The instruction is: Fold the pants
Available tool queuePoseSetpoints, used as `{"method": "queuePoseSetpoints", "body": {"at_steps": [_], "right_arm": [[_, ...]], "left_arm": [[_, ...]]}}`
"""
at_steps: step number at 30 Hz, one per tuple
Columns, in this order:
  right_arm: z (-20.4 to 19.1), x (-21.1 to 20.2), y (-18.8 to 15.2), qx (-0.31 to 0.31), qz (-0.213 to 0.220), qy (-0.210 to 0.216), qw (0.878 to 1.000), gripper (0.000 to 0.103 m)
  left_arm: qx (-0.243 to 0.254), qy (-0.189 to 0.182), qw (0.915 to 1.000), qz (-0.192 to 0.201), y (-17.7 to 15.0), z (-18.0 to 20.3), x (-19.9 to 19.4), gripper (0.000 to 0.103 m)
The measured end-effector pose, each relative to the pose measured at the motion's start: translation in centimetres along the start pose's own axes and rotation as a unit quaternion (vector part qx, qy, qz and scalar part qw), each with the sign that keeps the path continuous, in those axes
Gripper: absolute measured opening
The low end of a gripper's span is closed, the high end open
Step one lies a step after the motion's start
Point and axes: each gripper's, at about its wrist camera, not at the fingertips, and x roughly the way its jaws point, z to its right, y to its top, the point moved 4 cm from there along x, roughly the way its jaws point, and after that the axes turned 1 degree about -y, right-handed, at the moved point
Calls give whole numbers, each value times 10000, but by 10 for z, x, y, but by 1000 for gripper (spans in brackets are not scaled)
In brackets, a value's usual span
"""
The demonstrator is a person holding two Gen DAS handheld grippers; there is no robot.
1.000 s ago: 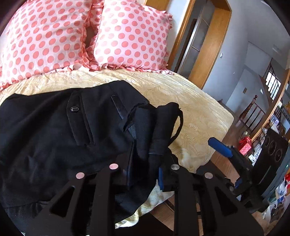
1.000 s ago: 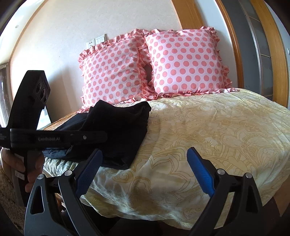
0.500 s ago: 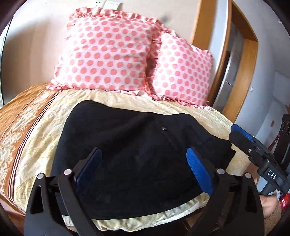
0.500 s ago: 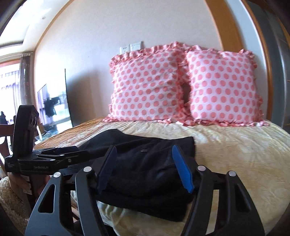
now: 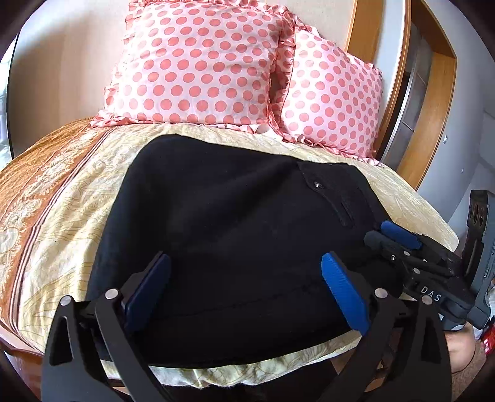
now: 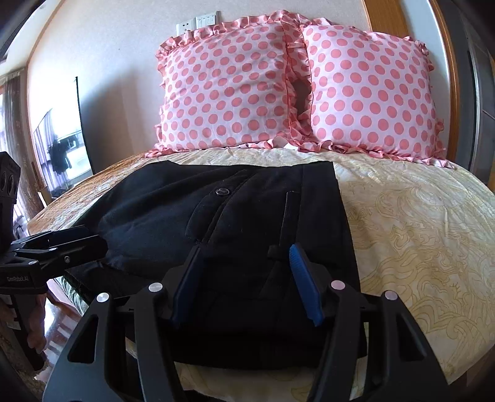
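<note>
Nearest to me, my left gripper [image 5: 244,287] hangs over the near edge of the black pants [image 5: 235,235], its two blue-padded fingers [image 5: 343,293] spread wide with nothing between them. To its right, my right gripper [image 5: 393,235] reaches in low from the side, its fingers parted with a narrower gap, at the right near corner of the pants; whether its tips touch the cloth I cannot tell.

From my right gripper's [image 6: 244,278] own camera, its blue pads [image 6: 304,284] stand apart above the near end of the pants [image 6: 235,216], clasping nothing. At the left edge of that view my left gripper [image 6: 77,244] juts in sideways beside the pants' left fold.

The pants lie folded into a broad dark bundle on the bed [image 5: 62,216], near its foot edge and left of the middle. A button [image 6: 223,191] and pocket seam show on the top layer.

The bed wears a pale yellow patterned sheet [image 6: 417,232], with an orange-brown patterned band [image 5: 27,185] along its left side.

Farthest off, two pink polka-dot pillows [image 6: 229,86] with frilled edges stand side by side against the wall at the head of the bed. White wall switches [image 6: 198,22] sit just above them.
</note>
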Motion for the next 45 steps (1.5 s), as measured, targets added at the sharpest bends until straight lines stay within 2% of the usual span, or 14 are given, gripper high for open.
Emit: {"method": "queuePoseSetpoints", "body": {"at_steps": [3, 5, 9, 11, 12, 17, 21, 26, 30, 34, 36, 39, 43, 45], "right_arm": [[-2, -9, 26, -34, 352, 151, 9993, 62], [-4, -2, 41, -138, 299, 115, 9994, 67], [0, 33, 46, -194, -473, -88, 9987, 69], [7, 53, 31, -56, -995, -89, 9950, 69], [8, 53, 27, -41, -921, -33, 9957, 69], [10, 40, 29, -9, -679, 167, 9976, 69], [47, 21, 52, 627, -469, 422, 9960, 74], [98, 48, 51, 1764, -1267, 1085, 9701, 74], [113, 65, 41, 2243, -1652, 1386, 9504, 72], [109, 69, 34, 2172, -1812, 1428, 9485, 72], [102, 66, 32, 2252, -1841, 1853, 9386, 71], [93, 64, 33, 2001, -1844, 1812, 9450, 71], [104, 70, 30, 2376, -1864, 1847, 9352, 70], [102, 71, 30, 2306, -1863, 1857, 9368, 60]], "left_arm": [[96, 21, 9996, 248, 29, -1, -7, 101], [-9, -97, 9999, 126, 53, -6, 4, 101], [-392, -317, 9960, -732, 80, -23, 56, 101], [-758, -183, 9863, -1456, 74, -39, 88, 97], [-939, -226, 9819, -1629, 69, -45, 96, 99], [-744, -102, 9870, -1422, 64, -45, 83, 98], [-429, 18, 9952, -877, 59, -46, 46, 99], [86, 73, 9997, -234, 48, -40, 3, 101], [301, -224, 9989, -282, 31, -29, -7, 101], [288, -267, 9977, -560, 16, -28, 3, 101], [293, -220, 9975, -603, 12, -29, 7, 101], [307, -190, 9975, -610, 11, -30, 8, 101], [316, -196, 9974, -624, 10, -31, 9, 101], [348, -184, 9973, -626, 9, -31, 9, 101]]}}
